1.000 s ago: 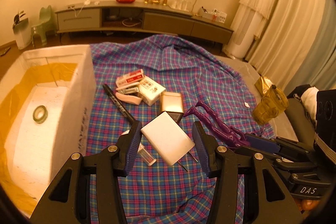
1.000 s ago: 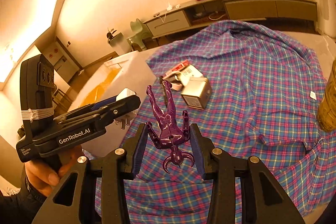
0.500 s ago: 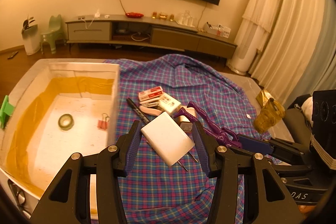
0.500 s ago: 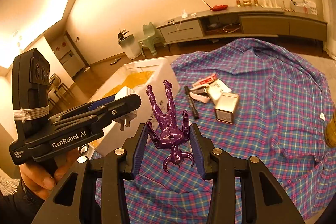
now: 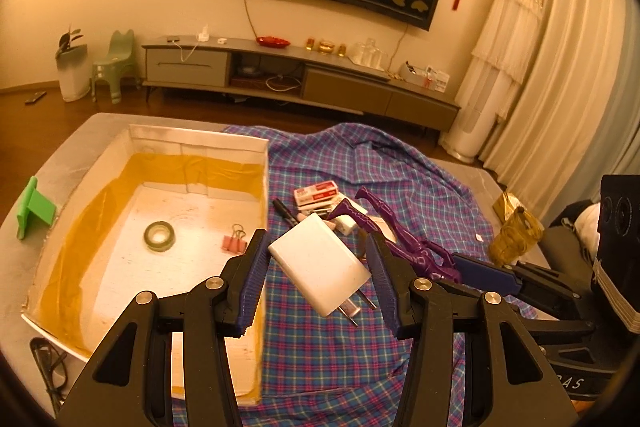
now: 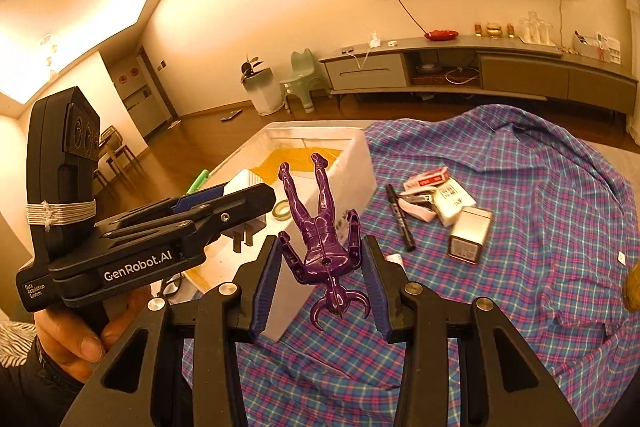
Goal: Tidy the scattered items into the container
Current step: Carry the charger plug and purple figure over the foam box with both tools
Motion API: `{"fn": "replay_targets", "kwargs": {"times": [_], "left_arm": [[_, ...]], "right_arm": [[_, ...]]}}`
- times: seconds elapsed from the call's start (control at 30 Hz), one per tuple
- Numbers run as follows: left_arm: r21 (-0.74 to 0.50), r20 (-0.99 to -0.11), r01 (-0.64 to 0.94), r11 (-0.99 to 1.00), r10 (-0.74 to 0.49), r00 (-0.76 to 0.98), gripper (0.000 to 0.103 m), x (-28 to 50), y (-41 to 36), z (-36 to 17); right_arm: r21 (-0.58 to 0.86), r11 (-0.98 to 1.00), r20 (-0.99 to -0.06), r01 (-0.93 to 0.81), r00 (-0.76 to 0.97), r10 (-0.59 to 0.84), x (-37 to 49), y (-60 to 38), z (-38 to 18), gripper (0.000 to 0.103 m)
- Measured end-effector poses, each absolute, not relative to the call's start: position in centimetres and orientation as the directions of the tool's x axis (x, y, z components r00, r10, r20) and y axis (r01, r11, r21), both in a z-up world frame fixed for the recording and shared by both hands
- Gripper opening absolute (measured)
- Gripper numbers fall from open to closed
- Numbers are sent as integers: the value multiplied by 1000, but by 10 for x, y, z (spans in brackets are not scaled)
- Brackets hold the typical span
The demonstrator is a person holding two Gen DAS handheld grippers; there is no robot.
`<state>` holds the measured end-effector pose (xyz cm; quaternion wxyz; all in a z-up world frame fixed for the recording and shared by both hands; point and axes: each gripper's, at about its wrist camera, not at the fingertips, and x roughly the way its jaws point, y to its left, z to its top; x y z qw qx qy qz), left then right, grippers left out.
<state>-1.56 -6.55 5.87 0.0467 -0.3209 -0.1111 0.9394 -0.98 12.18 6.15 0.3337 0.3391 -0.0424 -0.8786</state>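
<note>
Left gripper [image 5: 318,269] clenched on white charger plug [image 5: 318,265], prongs down, just beside the white foam box [image 5: 200,139] rim for dropping. Right gripper [image 6: 322,277] grasps purple figurine [image 6: 320,233] head-down, near box. Marker [image 6: 400,217], packs remain on plaid cloth [image 6: 520,227].

The left gripper [image 6: 240,223], beside the white box [image 6: 352,163], reads "GenRobot.AI" on its side, with a small "Data Acquisition System" label at its rear. Print on the packets is unreadable.
</note>
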Motion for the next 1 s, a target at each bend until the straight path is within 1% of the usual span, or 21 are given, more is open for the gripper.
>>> {"fn": "replay_targets", "kwargs": {"times": [0.43, 1.0], "left_arm": [[-275, -572, 37, -961, 133, -810, 51, 1, -113, 64], [-311, -595, 130, -941, 86, -799, 51, 3, -171, 48]], "right_arm": [[210, -750, -541, 627, -565, -623, 8, 75, 75, 42], [216, -719, -547, 661, -527, -650, 3, 26, 68, 42]]}}
